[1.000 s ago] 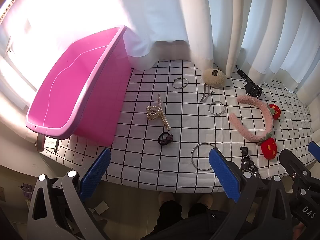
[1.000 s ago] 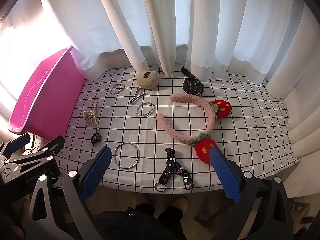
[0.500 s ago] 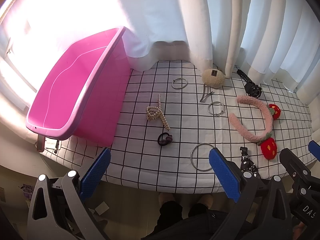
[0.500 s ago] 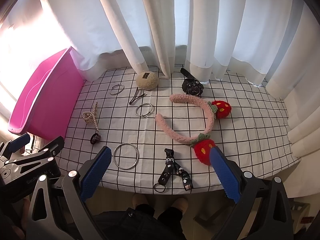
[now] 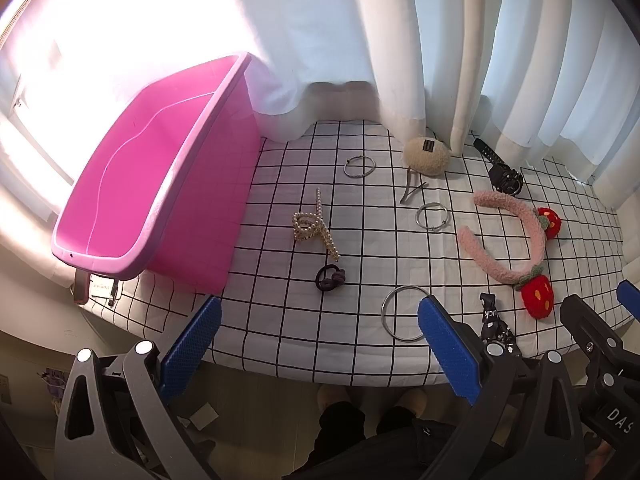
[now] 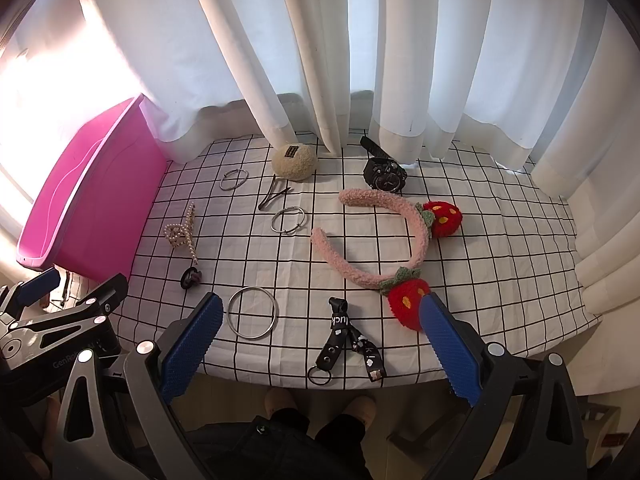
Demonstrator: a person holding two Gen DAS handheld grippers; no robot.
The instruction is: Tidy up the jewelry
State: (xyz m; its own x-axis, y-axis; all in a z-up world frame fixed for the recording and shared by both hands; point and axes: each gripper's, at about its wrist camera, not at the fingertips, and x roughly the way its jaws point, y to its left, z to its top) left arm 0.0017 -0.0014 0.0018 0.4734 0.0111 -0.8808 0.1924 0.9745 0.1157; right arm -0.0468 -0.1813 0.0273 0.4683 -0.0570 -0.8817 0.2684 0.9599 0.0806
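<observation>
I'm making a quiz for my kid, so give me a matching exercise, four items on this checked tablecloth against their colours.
Things:
1. plastic storage tub
2. fuzzy headband
3. wrist watch
4. large metal bangle

Colours:
A. black
B. silver
C. bright magenta
D. pale pink with red strawberries

Pairs: 1-C, 2-D, 3-A, 4-B

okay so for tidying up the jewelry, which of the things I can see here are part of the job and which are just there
Part of the job:
pink bin
pearl hair claw
big metal ring
two thin bangles
fuzzy headband
black watch
dark hair tie
strap keychain
fluffy clip
metal hair clip

Just there:
curtains
checked cloth
</observation>
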